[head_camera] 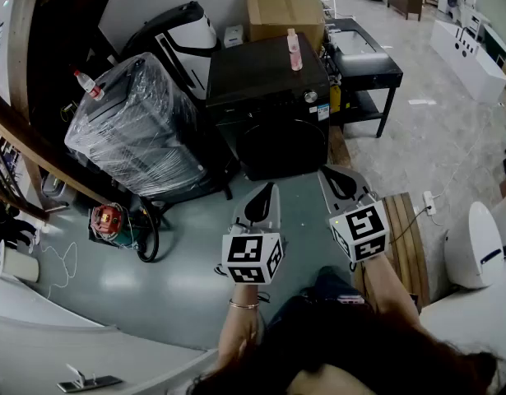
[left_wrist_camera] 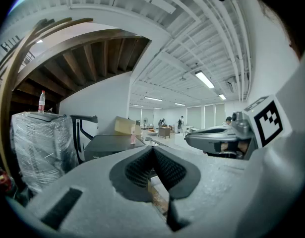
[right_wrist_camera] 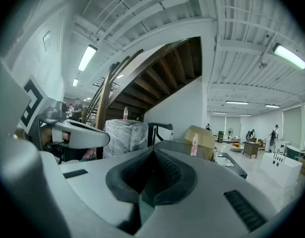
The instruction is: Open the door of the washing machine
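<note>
Head view: washing machine [head_camera: 269, 97] stands on the floor ahead, door [head_camera: 281, 148] shut, its handle lost in the dark front; left gripper [head_camera: 266, 192] and right gripper [head_camera: 333, 174] hang short of it | Left gripper view: jaws closed, empty; unopened, they would likely skid off the door | Right gripper view: jaws closed, empty; a hard tug could topple the pink bottle [right_wrist_camera: 195, 145] on top.

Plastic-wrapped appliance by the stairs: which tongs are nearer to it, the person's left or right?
Left. In the head view the left tongs sit to the right of the plastic-wrapped appliance; the right tongs lie further right, past the left ones.
</note>
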Demonstrator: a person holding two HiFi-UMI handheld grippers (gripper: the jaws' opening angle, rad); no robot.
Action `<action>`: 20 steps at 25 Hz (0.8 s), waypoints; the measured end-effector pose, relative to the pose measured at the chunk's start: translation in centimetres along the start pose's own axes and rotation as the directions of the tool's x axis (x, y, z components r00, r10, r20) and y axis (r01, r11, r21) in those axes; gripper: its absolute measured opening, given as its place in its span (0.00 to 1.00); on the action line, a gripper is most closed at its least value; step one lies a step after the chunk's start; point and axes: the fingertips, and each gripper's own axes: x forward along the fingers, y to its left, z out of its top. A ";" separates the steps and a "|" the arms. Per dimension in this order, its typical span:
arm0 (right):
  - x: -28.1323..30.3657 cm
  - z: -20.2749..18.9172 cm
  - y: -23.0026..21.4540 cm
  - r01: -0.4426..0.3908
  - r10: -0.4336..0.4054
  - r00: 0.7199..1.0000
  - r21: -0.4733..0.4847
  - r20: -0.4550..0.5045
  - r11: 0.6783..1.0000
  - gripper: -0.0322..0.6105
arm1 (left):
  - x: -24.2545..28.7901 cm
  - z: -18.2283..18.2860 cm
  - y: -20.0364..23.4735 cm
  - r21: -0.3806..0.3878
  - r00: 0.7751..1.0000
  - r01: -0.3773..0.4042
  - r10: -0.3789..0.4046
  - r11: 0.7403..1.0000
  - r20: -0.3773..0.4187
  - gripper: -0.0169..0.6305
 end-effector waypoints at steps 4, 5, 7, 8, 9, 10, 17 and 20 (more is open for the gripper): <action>0.9 -0.2 -1.3 -0.001 0.001 1.000 0.005 0.005 1.000 0.05 | 1.8 0.1 -0.1 0.002 1.000 0.003 -0.003 1.000 -0.003 0.05; 1.2 -0.3 -1.7 -0.001 0.001 1.000 0.004 0.011 1.000 0.05 | 2.4 0.1 0.0 0.000 1.000 0.002 -0.002 1.000 -0.003 0.05; 1.7 -0.5 -2.4 -0.003 0.003 1.000 -0.002 0.018 1.000 0.05 | 3.6 0.1 0.0 -0.005 1.000 -0.001 0.001 1.000 -0.005 0.05; 2.0 -0.7 -2.8 -0.005 0.005 1.000 -0.006 0.018 1.000 0.05 | 4.3 0.0 0.0 -0.008 1.000 -0.002 0.002 1.000 -0.007 0.05; 2.3 -0.9 -3.3 -0.007 0.007 1.000 -0.010 0.017 1.000 0.05 | 5.0 0.0 -0.1 -0.011 1.000 -0.003 0.002 1.000 -0.008 0.05; 2.6 -1.1 -3.8 -0.010 0.010 1.000 -0.012 0.016 1.000 0.05 | 5.8 -0.1 -0.2 -0.014 1.000 -0.003 0.003 1.000 -0.010 0.05; 5.0 -2.2 -7.3 -0.031 0.031 0.999 0.000 0.010 1.000 0.05 | 11.0 -0.8 -1.0 -0.024 0.999 -0.010 0.009 1.000 -0.032 0.05; 6.3 -2.8 -8.8 -0.040 0.040 0.999 0.007 0.006 0.999 0.05 | 12.9 -0.9 -1.1 -0.025 0.999 -0.018 0.017 1.000 -0.041 0.05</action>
